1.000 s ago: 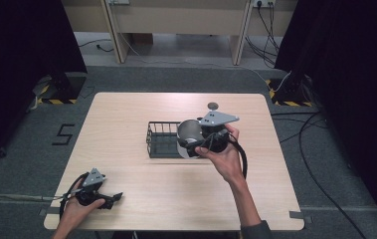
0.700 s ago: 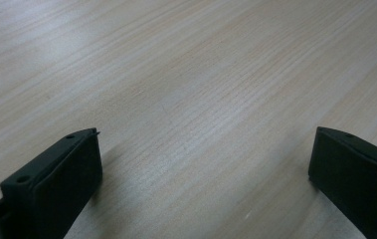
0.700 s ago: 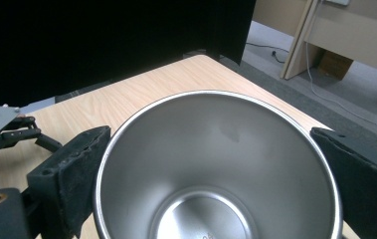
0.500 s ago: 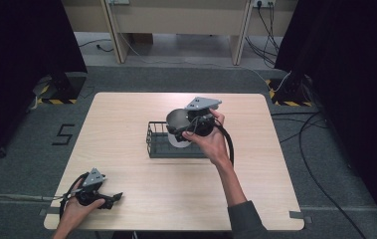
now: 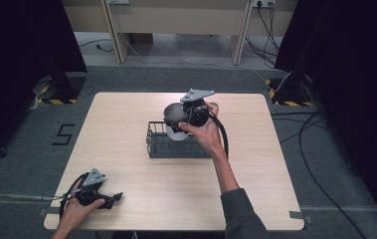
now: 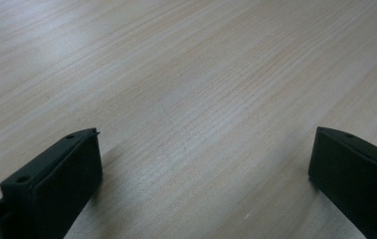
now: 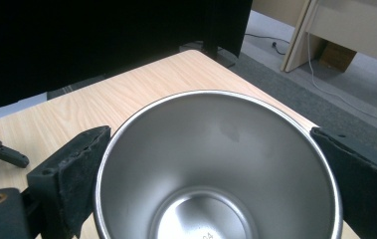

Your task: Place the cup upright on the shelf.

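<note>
A steel cup [image 7: 216, 164] sits between the jaws of my right gripper [image 7: 211, 134], its open mouth facing the camera and its rim pressed by both pads. In the high view, this right gripper [image 5: 178, 122] holds the cup [image 5: 172, 114] in the air above the back edge of a black wire basket [image 5: 149, 142]. My left gripper [image 5: 114, 198] lies on the table near the front left corner, held by a hand. Its jaws stand wide apart over bare wood in the left gripper view [image 6: 206, 144], with nothing between them.
The light wooden table [image 5: 126, 119] carries the basket at its middle. Cables trail over the grey floor to the right, and dark curtains hang on both sides. A pale desk frame [image 5: 176, 20] stands beyond the far edge.
My right gripper has carried the cup leftward and away from the person, from the basket's right end to above its back edge. The left gripper has stayed put.
</note>
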`<state>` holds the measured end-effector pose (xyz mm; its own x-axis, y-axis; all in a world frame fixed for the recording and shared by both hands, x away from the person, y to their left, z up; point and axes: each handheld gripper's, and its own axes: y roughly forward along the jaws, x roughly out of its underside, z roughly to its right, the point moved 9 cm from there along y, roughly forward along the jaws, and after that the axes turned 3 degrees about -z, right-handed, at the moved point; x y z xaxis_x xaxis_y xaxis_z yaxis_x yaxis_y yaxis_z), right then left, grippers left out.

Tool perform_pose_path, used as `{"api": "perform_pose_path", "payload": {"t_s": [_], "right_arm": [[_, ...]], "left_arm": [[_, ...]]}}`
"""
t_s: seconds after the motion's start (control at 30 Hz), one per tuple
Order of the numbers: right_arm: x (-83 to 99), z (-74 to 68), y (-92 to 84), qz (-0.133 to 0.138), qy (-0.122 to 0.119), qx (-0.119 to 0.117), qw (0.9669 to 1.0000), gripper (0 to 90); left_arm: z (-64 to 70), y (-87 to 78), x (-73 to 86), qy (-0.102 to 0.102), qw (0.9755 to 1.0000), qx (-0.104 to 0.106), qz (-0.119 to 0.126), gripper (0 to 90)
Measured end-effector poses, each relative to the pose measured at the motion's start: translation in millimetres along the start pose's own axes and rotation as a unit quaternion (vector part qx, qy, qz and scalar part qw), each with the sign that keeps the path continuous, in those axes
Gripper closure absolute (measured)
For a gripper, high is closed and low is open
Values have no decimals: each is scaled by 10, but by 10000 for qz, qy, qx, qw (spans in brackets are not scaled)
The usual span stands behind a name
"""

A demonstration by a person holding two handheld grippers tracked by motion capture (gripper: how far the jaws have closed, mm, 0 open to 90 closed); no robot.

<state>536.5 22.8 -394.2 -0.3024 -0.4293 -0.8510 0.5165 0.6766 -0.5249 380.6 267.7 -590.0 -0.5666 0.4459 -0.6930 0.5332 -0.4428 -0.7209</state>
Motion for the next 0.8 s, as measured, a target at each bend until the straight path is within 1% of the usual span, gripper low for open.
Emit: {"api": "perform_pose_path", "payload": {"t_s": [0.27,0.43,0.5,0.67,0.8], "right_arm": [[58,20,144,-135,-27,-28,9999,64],[78,40,189,-170,-14,-31,9998,64],[109,47,231,-250,-23,-10,9997,64],[122,50,255,-251,-28,-12,9997,64],[174,51,288,-320,-21,22,9995,64]], "left_arm": [[0,0,0,-2,10000,1,0,0],[0,0,0,-1,10000,-1,2,0],[0,0,0,1,10000,1,0,0],[0,0,0,-1,10000,0,1,0],[1,0,0,0,10000,1,1,0]]}}
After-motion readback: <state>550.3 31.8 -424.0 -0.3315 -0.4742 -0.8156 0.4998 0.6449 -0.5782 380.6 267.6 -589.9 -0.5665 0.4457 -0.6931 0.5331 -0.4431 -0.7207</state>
